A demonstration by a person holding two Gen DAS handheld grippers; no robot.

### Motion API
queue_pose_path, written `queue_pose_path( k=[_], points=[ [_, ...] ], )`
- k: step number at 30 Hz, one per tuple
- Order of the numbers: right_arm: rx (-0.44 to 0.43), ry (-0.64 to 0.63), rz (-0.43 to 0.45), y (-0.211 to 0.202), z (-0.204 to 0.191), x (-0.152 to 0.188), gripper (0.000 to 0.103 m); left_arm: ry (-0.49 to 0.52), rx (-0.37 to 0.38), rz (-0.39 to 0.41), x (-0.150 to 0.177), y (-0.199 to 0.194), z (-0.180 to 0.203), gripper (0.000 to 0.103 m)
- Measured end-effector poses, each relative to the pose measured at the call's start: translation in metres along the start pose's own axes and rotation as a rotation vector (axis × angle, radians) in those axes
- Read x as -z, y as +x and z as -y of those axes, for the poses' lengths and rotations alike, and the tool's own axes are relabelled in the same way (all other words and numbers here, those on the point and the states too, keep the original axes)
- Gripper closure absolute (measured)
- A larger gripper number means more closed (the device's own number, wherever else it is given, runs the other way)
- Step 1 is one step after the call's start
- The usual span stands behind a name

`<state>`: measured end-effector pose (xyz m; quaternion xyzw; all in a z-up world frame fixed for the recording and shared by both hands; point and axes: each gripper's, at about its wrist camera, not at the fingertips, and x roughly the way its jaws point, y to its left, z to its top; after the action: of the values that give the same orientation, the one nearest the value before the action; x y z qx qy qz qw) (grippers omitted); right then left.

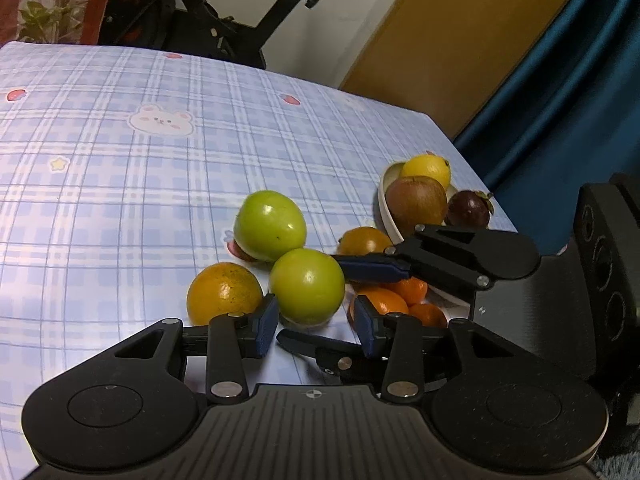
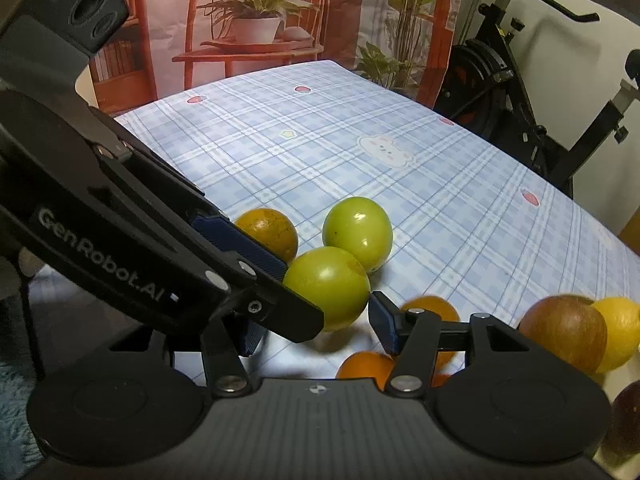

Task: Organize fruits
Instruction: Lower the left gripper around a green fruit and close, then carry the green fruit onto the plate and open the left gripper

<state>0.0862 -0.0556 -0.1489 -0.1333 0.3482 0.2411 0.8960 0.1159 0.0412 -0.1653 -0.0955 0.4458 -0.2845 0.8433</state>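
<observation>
My left gripper (image 1: 316, 326) stands part open at the near edge of the table. Its blue pads flank the near green fruit (image 1: 306, 286), which sits on the cloth just past my fingertips; one pad brushes its side, the other stands clear, so I am not gripping it. My right gripper (image 2: 316, 328) comes in across the left one, also part open around that fruit, its visible pad just off the skin. I judge both have crowded onto one fruit because it is the nearest loose one to sort.

Just beside it to my left lies a big orange (image 1: 224, 294), and touching it behind, a second green fruit (image 1: 270, 226). To my right, small tangerines (image 1: 384, 304) huddle under the right gripper's finger. Farther along the table's right edge a white bowl (image 1: 386, 204) already holds an apple (image 1: 416, 200) and a lemon (image 1: 428, 168), with a dark purple fruit (image 1: 468, 208) against it, so sorting looks partly done.

The table wears a blue checked cloth (image 1: 120, 160) printed with rabbits and strawberries, bare toward its far edge. Beyond stand an exercise bike (image 1: 240, 32), a backdrop (image 2: 260, 20) printed with plants, and a blue curtain (image 1: 560, 100).
</observation>
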Motion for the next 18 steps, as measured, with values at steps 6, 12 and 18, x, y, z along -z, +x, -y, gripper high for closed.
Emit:
queue_pose_path(
  k=[6, 12, 18],
  points=[
    [0.002, -0.009, 0.003, 0.007, 0.004, -0.002, 0.050, -0.001, -0.012, 0.018, -0.005, 0.000, 0.001, 0.059],
    [-0.011, 0.006, 0.011, 0.006, 0.007, 0.000, 0.053, 0.017, -0.001, -0.002, -0.005, 0.002, 0.005, 0.060],
    [0.001, 0.040, 0.055, -0.012, 0.008, 0.006, 0.053, 0.085, 0.010, 0.034, -0.010, -0.006, 0.023, 0.060]
  ],
)
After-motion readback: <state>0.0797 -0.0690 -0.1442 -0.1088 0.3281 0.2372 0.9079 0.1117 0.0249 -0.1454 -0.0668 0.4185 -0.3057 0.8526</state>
